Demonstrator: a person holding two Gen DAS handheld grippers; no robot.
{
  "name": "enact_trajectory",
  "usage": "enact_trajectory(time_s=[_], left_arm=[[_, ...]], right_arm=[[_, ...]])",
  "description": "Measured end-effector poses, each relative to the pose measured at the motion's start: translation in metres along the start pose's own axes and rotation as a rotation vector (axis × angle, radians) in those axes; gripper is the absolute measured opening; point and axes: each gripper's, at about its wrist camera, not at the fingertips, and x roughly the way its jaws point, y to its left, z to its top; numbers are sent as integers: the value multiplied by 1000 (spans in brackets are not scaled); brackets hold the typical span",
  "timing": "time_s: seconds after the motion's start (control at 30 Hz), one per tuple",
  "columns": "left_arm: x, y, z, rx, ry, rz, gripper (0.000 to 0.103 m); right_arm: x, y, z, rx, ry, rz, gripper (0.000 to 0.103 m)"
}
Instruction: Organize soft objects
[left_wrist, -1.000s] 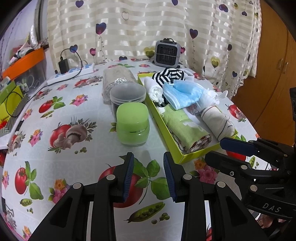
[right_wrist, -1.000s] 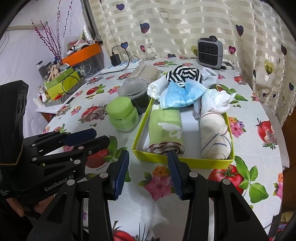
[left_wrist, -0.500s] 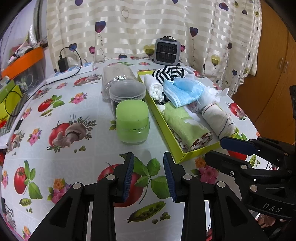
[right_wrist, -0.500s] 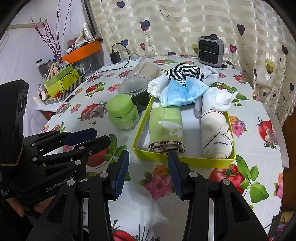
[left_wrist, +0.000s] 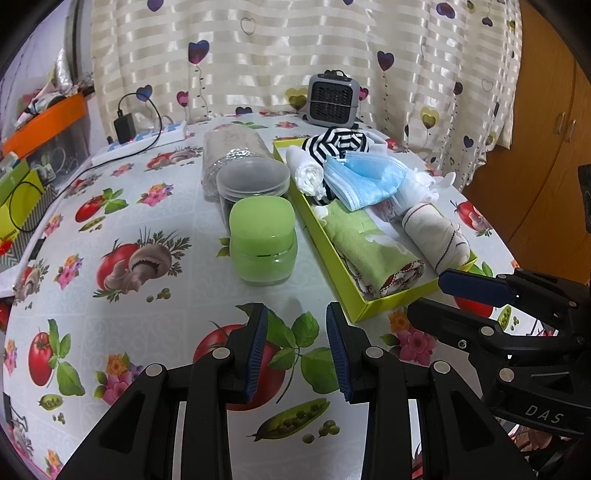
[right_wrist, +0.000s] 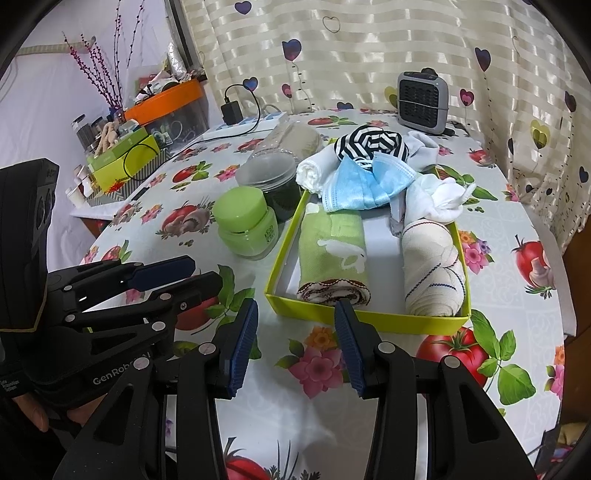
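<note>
Readable markings:
- "DAS", white letters on the black body of the right gripper (left_wrist: 458, 295), at 4 o'clock in the left wrist view.
- "GenRob…", white, partly hidden, on the left gripper (right_wrist: 177, 273) body, at 8 o'clock in the right wrist view.
- Green jar (right_wrist: 246, 225): small label, illegible.

My bench (left_wrist: 177, 295), mid-frame, carries a yellow tray (left_wrist: 354, 291), a green jar (left_wrist: 263, 243) left of it, a heater (left_wrist: 333, 98) at top.
</note>
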Motion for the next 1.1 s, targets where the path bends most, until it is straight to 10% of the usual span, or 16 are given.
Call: enact_trajectory(time_s=[1.1], left_arm=[[0, -3, -1, 6, 4, -8, 32]], right_arm=[[1, 3, 0, -3, 4, -4, 44]])
